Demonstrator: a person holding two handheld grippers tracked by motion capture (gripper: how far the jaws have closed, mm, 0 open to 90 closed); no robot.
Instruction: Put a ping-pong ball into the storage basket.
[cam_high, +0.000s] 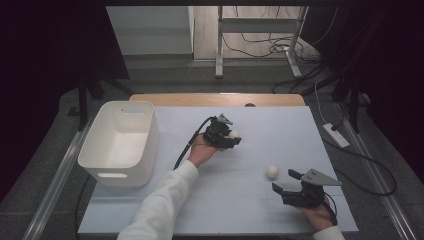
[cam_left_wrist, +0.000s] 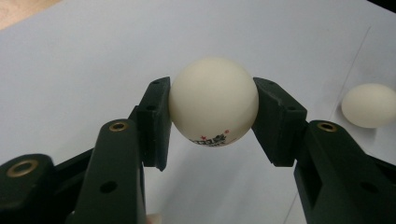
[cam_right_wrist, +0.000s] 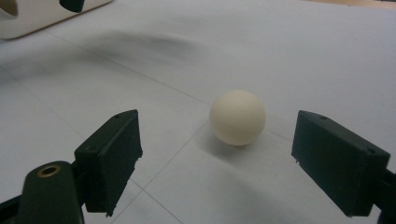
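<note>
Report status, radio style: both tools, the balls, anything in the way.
Left tool shut on a ball. Right tool open, second ball on the mat just ahead of its jaws, untouched. White bin at left. Nothing between.

Dim high view, dark vignetted corners; gripper views brighter, soft shadows under ball (cam_right_wrist: 237, 117), near jaws blurred.

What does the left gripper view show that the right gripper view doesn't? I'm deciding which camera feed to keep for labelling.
The left gripper view has a white ball with printed marks clamped between the left gripper's pads, plus a second ball lying at its right edge. The right gripper view has the right gripper open, with a loose ball just ahead of its jaws, and a corner of the white bin. Both share the pale blue table cover.
</note>
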